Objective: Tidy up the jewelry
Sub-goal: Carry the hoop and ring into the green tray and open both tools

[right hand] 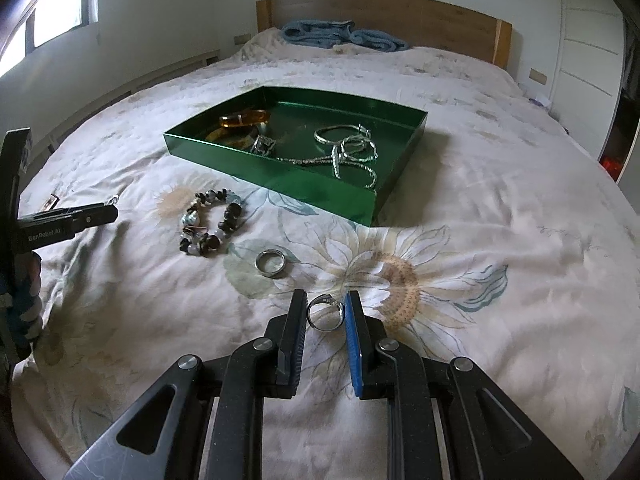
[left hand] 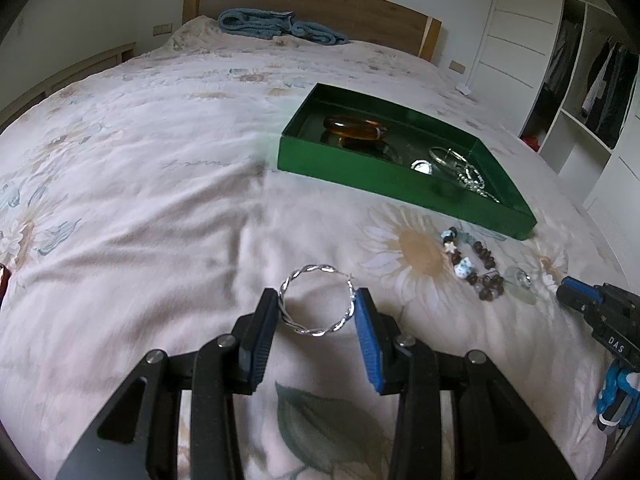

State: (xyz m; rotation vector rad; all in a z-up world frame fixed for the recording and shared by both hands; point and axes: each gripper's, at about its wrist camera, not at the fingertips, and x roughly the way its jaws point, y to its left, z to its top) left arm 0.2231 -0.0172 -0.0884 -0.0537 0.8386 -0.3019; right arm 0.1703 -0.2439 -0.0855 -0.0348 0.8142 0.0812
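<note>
Left wrist view: the left gripper (left hand: pixel 318 298) sits low over the floral bedspread (left hand: pixel 160 200), its jaws spread with a twisted silver hoop (left hand: pixel 317 305) lying between them, the pads right at the hoop's two sides; whether they press it I cannot tell. At 1 o'clock from the hoop stands the green tray (left hand: pixel 384 170), holding an amber bangle (left hand: pixel 354 126) and silver chains (left hand: pixel 460 164). At 3 o'clock a beaded bracelet (left hand: pixel 474 266) lies on the spread just in front of the tray, and beyond it the right gripper (left hand: pixel 580 294) enters from the edge. In the right wrist view that gripper (right hand: pixel 325 310) has its jaws narrowly apart around a silver ring with a stone (right hand: pixel 326 314), upright between the pads; contact is unclear. A plain band ring (right hand: pixel 271 263) lies at 11 o'clock from it, the beaded bracelet (right hand: pixel 210 222) farther at 10 o'clock, the tray (right hand: pixel 280 182) at 12. A blue towel (right hand: pixel 340 34) lies by the headboard (right hand: pixel 384 16).
</note>
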